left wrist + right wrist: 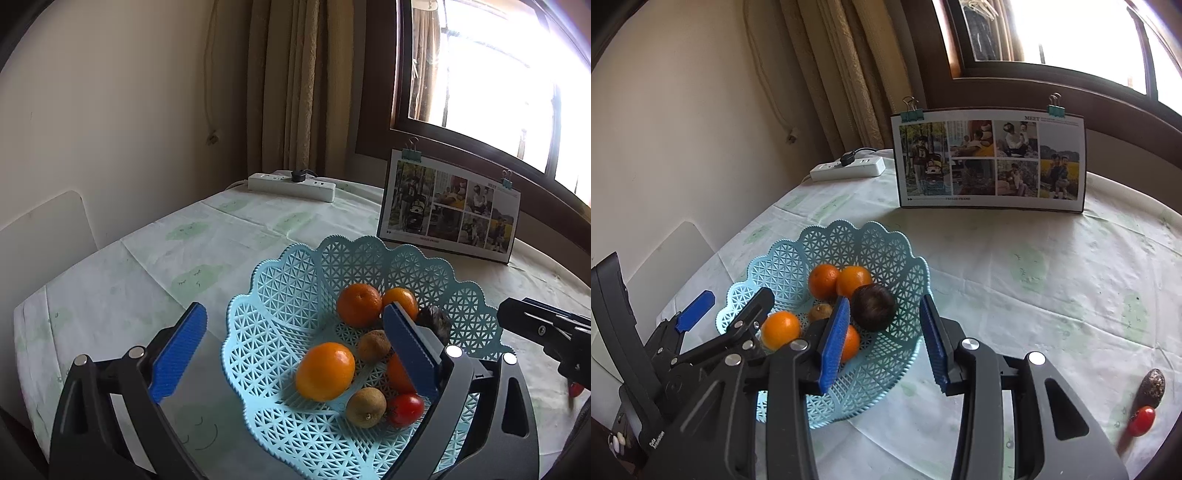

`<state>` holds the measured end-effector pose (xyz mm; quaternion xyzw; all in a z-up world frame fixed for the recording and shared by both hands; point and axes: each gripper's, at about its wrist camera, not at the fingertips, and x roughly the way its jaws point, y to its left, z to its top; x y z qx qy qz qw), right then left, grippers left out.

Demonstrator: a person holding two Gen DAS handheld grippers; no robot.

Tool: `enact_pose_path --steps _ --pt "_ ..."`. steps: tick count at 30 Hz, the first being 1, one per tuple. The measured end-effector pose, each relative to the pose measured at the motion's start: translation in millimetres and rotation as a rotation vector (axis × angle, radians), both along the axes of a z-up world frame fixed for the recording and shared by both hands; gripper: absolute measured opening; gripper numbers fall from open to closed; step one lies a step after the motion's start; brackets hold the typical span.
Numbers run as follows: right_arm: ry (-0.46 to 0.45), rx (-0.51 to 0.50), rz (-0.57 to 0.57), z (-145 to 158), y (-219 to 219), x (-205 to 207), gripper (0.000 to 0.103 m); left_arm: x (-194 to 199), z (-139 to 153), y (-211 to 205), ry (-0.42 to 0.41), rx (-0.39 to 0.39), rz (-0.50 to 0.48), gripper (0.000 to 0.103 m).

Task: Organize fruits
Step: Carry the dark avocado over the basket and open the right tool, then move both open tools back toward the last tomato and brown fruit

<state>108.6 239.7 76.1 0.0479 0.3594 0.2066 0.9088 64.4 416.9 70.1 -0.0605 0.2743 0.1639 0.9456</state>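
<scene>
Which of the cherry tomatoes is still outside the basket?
The cherry tomato on the tablecloth, beside a dark oval fruit, far right of the basket; the other tomato lies inside.

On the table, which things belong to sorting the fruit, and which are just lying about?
Part of the job: blue basket, oranges, kiwis, dark fruit and tomato in it; loose tomato and dark fruit still on the tablecloth.

Just lying about: photo board, power strip, curtain.
</scene>
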Motion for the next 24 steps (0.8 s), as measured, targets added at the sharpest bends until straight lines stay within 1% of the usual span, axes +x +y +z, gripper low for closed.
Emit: enact_pose_path --steps 3,5,10,16,19,20,22,24 --pt "0.005 0.004 -0.011 -1.4 -6.5 -2.5 0.040 0.7 0.1 -0.4 0.002 0.003 0.001 0.098" --pt "0.004 0.003 -0.023 -2.1 -11.5 -5.2 0.046 0.6 0.6 -0.9 0.002 0.008 0.001 0.099" --pt "-0.001 -0.005 -0.051 -4.9 -24.9 -10.3 0.047 0.8 0.6 -4.5 0.007 0.023 -0.004 0.100" --pt "0.002 0.005 -0.109 -8.6 -46.5 -15.0 0.062 1.0 2.6 -12.8 0.019 0.046 -0.025 0.100" --pt "0.008 0.013 -0.140 -11.9 -58.8 -17.6 0.065 0.9 4.8 -18.1 0.021 0.059 -0.037 0.100" --pt "0.011 0.016 -0.148 -13.1 -62.9 -18.2 0.068 1.1 5.6 -19.8 0.021 0.061 -0.040 0.100" --pt "0.013 0.020 -0.167 -15.2 -71.6 -20.3 0.071 0.8 7.6 -24.3 0.021 0.064 -0.049 0.100" --pt "0.016 0.021 -0.183 -17.6 -80.1 -22.6 0.071 0.8 9.4 -29.9 0.022 0.070 -0.063 0.100"
